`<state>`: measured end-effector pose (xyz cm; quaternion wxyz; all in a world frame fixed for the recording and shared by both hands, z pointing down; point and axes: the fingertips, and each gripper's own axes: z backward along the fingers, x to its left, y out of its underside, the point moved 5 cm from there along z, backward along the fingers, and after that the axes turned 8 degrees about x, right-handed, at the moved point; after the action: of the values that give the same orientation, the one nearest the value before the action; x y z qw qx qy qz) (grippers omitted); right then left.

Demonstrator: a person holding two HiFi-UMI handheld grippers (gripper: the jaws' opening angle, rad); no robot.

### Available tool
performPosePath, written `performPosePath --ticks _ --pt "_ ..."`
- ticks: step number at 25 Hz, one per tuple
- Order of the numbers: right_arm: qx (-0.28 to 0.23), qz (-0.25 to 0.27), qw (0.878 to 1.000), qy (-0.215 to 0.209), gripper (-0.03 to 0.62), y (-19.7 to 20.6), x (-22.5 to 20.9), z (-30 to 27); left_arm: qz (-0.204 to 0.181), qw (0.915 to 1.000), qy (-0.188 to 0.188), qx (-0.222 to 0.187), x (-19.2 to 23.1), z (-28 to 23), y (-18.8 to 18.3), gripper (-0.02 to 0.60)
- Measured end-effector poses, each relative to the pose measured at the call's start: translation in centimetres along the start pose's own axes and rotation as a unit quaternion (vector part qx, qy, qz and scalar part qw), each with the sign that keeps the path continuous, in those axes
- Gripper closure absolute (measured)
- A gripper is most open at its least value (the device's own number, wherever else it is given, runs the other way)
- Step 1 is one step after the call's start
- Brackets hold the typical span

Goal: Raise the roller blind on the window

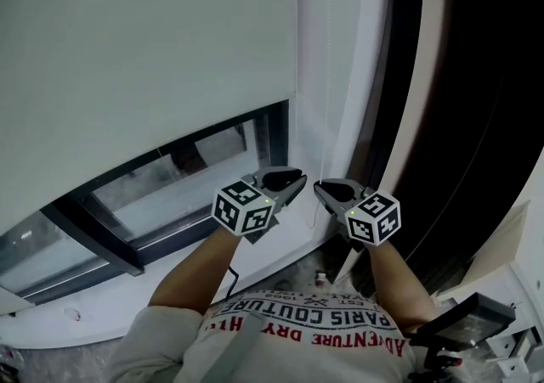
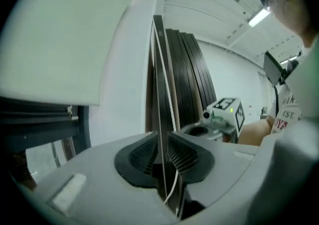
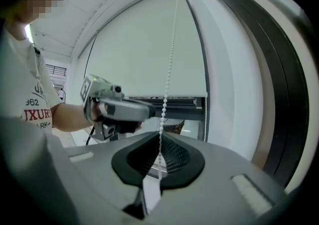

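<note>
Dark curtain (image 1: 476,101): hangs in folds at right. Ceiling strip light (image 2: 258,17): lit. White T-shirt (image 1: 314,330): red and dark print. Black device (image 1: 463,322): lower right, type unclear.

The right gripper (image 3: 160,141) is pinching the white bead chain (image 3: 168,77) between its fingers (image 3: 179,156), and the chain is running straight up from them. Beyond the fingers the pale roller blind (image 3: 144,54) is hanging, its bottom edge just above the dark window frame (image 3: 192,103). Left of the fingers, the left gripper (image 3: 119,109) is hovering near the chain.
</note>
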<state>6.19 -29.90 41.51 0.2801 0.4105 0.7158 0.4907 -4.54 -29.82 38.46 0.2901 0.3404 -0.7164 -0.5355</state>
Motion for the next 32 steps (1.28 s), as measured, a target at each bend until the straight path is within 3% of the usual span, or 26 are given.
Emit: performPosePath --ticks 5,11,15,17,32 --pt "0.002 0.005 1.000 -0.004 0.580 -0.2 0.8 0.0 -0.016 0.9959 0.023 -0.086 0.1 1.9 -9.9 0.485" --pt "0.010 0.010 1.000 -0.010 0.580 -0.1 1.5 -1.5 -0.034 0.9927 0.021 -0.114 1.7 1.5 -16.8 0.471" --pt "0.014 0.010 1.000 -0.009 0.580 -0.1 1.5 -1.7 -0.032 0.9909 0.022 -0.129 1.8 1.4 -18.7 0.477" --pt "0.018 0.011 1.000 -0.009 0.580 -0.1 1.6 -1.7 -0.027 0.9908 0.018 -0.131 1.9 1.6 -19.2 0.548" --pt "0.002 0.006 1.000 -0.008 0.580 -0.4 2.0 -1.9 -0.018 0.9906 0.033 -0.132 1.8 2.1 -19.3 0.575"
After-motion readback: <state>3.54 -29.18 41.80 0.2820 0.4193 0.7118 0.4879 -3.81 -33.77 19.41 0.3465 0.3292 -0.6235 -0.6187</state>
